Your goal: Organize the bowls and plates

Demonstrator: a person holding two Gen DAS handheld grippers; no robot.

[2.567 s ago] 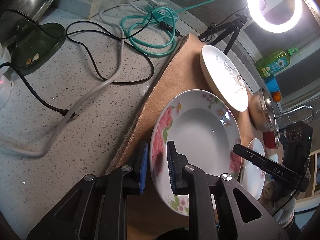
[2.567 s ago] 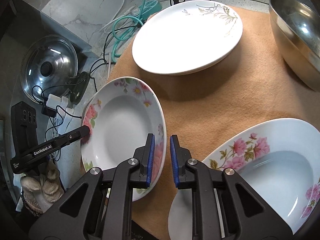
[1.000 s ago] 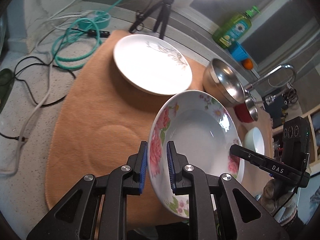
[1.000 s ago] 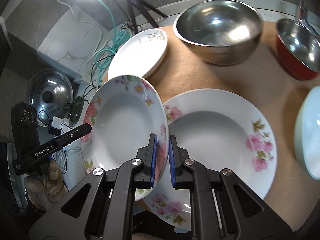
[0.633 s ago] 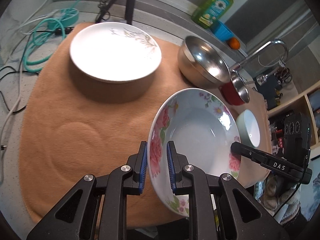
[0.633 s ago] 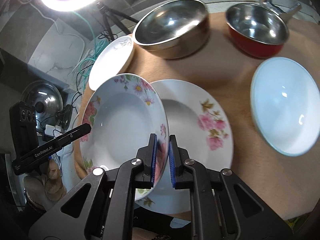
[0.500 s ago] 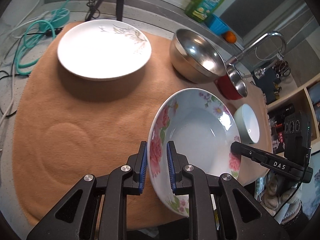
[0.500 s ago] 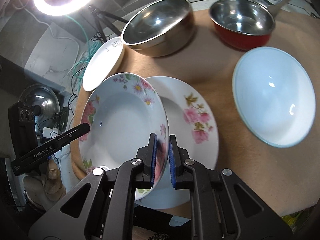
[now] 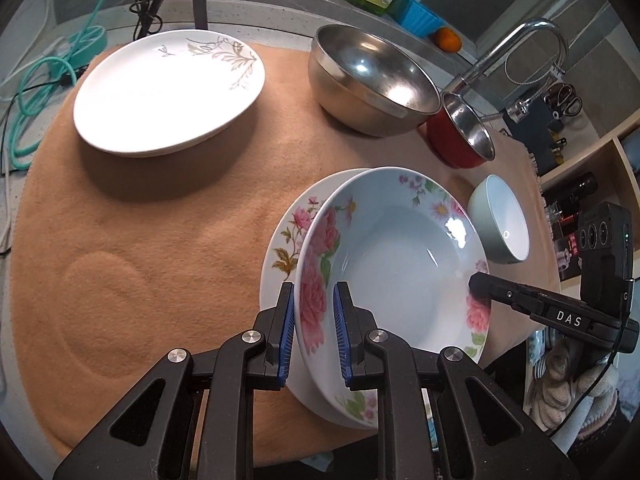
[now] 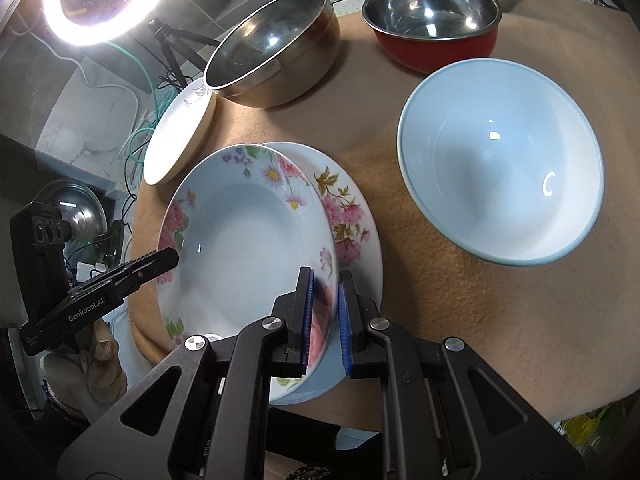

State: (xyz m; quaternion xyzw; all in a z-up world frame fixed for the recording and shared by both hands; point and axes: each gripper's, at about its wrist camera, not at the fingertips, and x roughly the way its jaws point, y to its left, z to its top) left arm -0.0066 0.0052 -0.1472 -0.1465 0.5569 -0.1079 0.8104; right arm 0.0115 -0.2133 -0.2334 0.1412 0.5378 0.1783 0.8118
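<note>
While both hand-held grippers [image 9: 314, 328] [image 10: 325, 312] clamp it, flowered plate [image 9: 400, 264] overlaps another [image 9: 284, 240].

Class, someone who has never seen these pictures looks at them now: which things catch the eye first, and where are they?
First, the floral plate in the middle, gripped at opposite rims by the left gripper and right gripper, over a matching second floral plate on the tan cloth. Next, the glaring ring light at the far left, beside the steel bowl.

Black grippers [image 9: 314, 332], blue-padded jaws, silver screws
</note>
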